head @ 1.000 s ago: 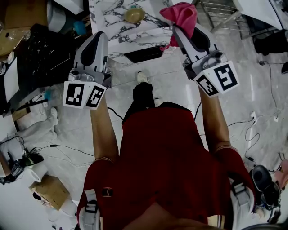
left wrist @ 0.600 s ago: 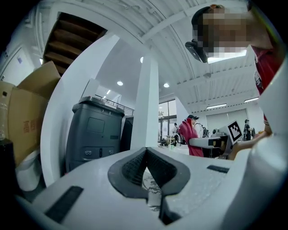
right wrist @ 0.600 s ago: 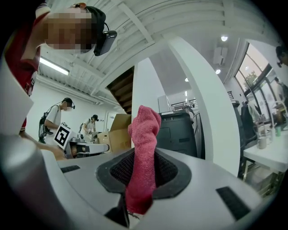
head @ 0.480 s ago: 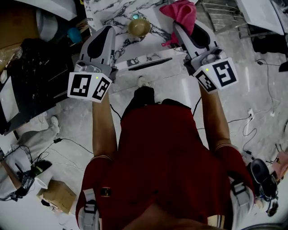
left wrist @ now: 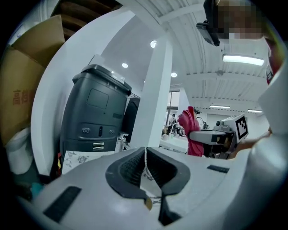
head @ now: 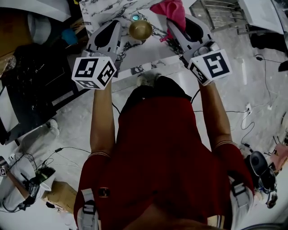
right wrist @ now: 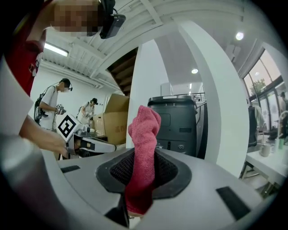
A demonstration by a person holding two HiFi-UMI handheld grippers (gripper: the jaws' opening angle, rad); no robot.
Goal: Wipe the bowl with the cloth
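Both arms reach forward, left tool pressed together, right tool pinching the pink cloth, bowl between them.

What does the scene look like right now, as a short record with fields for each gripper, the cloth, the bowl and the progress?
left gripper: shut, nothing between its jaws
right gripper: shut on the pink cloth, which sticks up past the jaws
bowl: brownish, open side up on the marble table, between the two grippers in the head view, apart from the cloth
progress: wiping not yet begun
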